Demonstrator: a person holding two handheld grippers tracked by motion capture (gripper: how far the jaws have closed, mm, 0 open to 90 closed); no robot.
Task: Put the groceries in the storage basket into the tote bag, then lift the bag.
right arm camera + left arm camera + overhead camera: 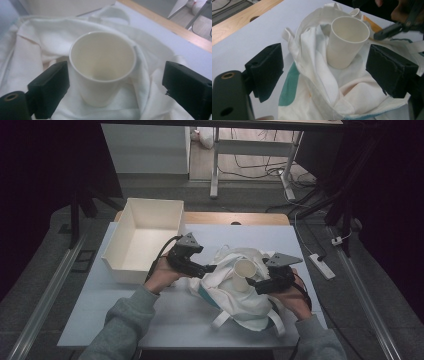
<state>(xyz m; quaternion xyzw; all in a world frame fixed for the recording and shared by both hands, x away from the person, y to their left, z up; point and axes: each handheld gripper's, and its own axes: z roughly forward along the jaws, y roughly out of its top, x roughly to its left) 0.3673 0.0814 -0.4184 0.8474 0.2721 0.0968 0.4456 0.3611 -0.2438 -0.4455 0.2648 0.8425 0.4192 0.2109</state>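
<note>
A white paper cup (244,272) stands upright and empty among the folds of a white cloth bag (235,302) with teal patches, in the middle of the table. My left gripper (210,268) is open at the bag's left side. In the left gripper view its jaws straddle a ridge of the bag's cloth (317,75), with the cup (345,42) just beyond them. My right gripper (251,281) is open at the cup's right. In the right gripper view the cup (102,67) sits between the jaws, close to the left one and apart from the right one.
A white open box (145,237) stands at the table's back left, close behind my left hand. The bag's straps (220,319) trail toward the front edge. The white tabletop (125,320) has a wooden edge (235,218) at the back. A power strip (322,266) lies on the floor to the right.
</note>
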